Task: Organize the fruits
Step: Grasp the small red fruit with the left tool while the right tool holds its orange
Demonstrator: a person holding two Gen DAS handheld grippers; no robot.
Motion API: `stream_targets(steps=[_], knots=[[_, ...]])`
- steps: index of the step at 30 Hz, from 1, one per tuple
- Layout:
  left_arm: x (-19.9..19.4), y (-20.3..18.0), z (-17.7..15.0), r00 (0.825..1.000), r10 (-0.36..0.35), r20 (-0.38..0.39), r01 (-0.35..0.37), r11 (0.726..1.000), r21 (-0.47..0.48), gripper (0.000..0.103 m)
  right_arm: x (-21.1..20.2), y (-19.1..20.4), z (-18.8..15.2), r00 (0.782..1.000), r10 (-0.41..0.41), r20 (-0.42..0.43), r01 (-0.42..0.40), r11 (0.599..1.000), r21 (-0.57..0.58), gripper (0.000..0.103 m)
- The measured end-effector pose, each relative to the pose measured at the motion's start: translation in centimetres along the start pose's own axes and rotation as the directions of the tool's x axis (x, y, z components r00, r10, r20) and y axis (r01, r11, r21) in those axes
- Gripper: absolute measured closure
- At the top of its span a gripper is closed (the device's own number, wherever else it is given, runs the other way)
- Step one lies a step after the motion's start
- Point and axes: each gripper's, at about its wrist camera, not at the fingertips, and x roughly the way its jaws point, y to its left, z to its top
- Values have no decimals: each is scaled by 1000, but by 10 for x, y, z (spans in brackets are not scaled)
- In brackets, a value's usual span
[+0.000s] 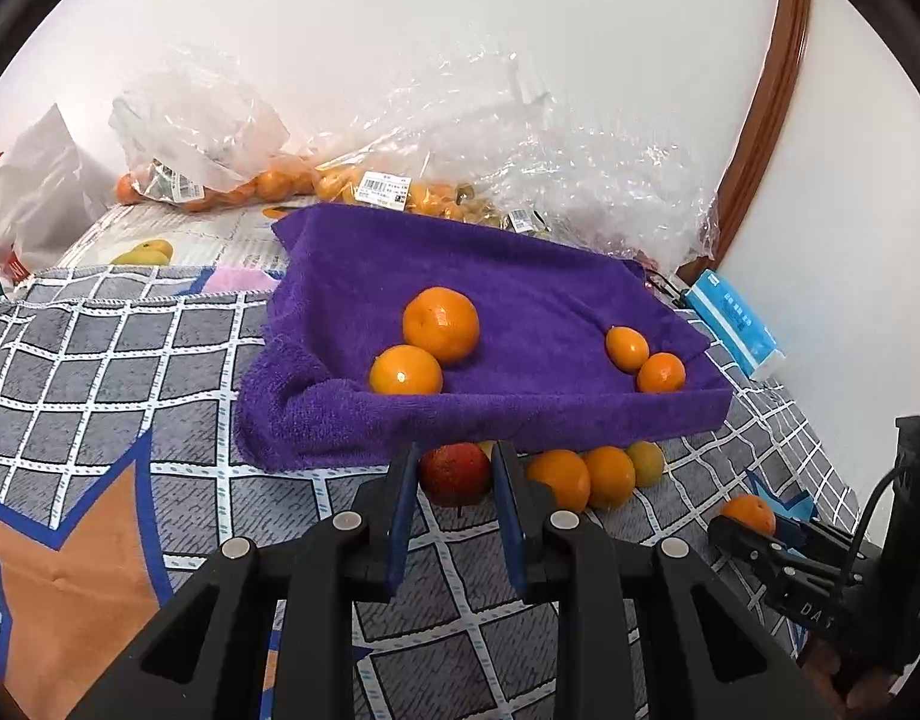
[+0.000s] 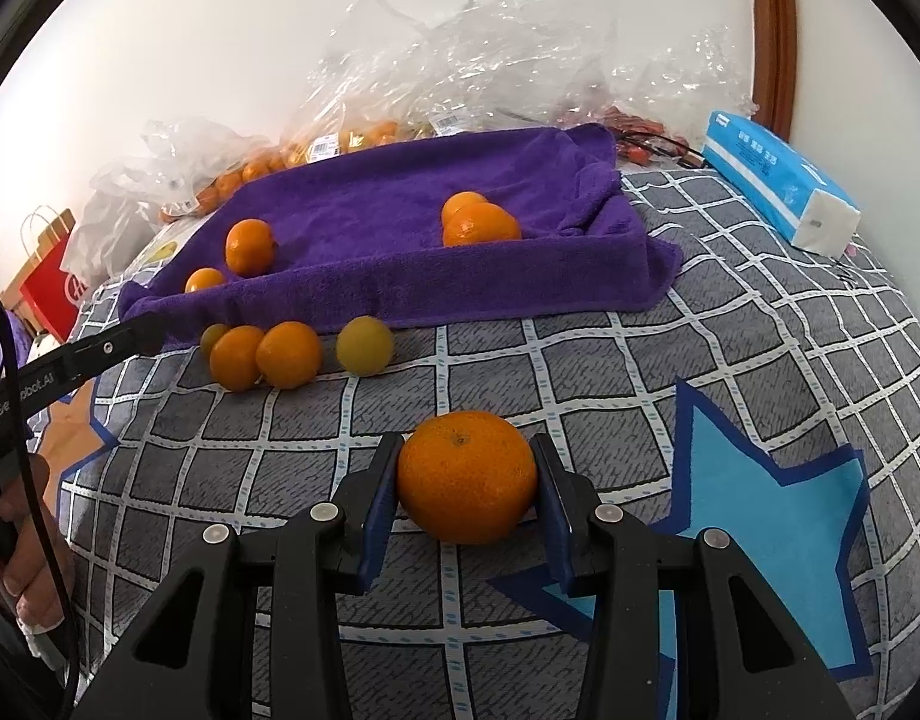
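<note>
A big grey checked blanket [image 2: 640, 324] covers the bed. On it sits a purple towel [image 1: 520, 300] shaped like a tray, with four oranges [image 1: 440, 324] inside. Just in front of the towel lie more small oranges [image 2: 288, 354] and a yellow-green fruit [image 2: 365, 345]. The right gripper [image 2: 467, 474] is clamped on a big orange [image 2: 467, 477] that rests on the blanket. The left gripper [image 1: 453, 480] has its two fingers close together, and a red apple [image 1: 453, 474] sits just past their tips; whether they touch it cannot be told.
</note>
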Motion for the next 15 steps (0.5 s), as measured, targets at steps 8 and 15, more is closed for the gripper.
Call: stream_targets(steps=[8, 15], knots=[[-22, -3, 10, 1000, -17, 25, 17, 1000, -25, 79, -21, 10, 29, 998, -25, 57, 27, 999, -36, 61], [-41, -4, 34, 1000, 2, 25, -1, 1000, -26, 79, -18, 15, 59, 996, 7, 88, -5, 1000, -25, 61]])
